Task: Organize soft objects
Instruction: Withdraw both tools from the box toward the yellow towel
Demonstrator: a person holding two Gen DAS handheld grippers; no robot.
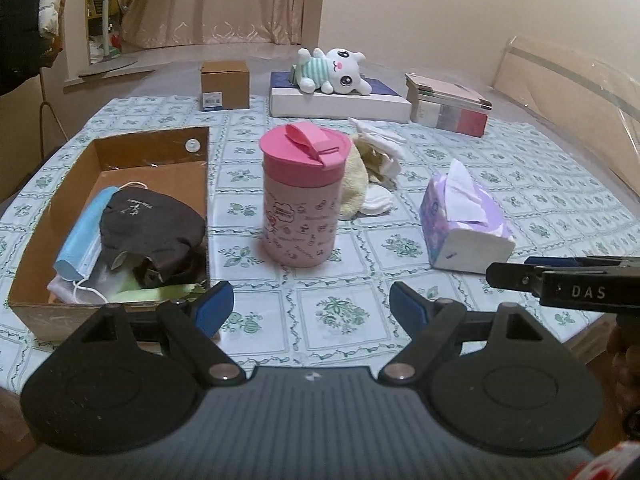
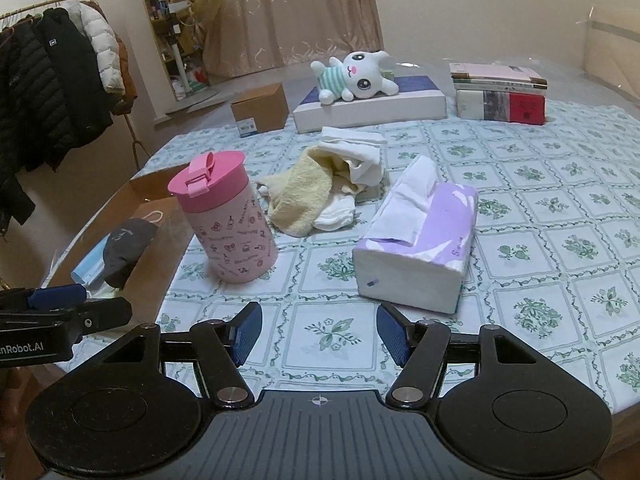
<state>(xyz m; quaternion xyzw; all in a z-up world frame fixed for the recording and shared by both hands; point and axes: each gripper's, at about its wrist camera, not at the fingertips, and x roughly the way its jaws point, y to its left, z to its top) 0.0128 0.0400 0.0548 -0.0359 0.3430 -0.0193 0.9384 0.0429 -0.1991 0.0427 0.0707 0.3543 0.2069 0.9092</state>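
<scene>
Partway through: masks [image 1: 120, 224] fill my cardboard box [image 1: 52, 216]; towels [image 2: 320, 184] and plush rabbit [image 2: 356, 76] wait on the tabletop [image 2: 520, 208], left gripper [image 1: 311, 304] and right gripper [image 2: 319, 334] wide, empty.

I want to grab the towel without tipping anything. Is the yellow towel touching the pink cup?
Cannot tell. In the left wrist view the pink cup overlaps the yellow towel; the right wrist view shows them close, but no plain gap.

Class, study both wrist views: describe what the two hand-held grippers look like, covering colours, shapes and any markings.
Each hand-held gripper, left and right, has a ribbed dark grey body, two round black discs, black angled linkages with silver pivots, and blue ribbed pads. White lettering marks their black sides: "DAS" on one, "nRobot.AI" on the other. No cables show.
</scene>
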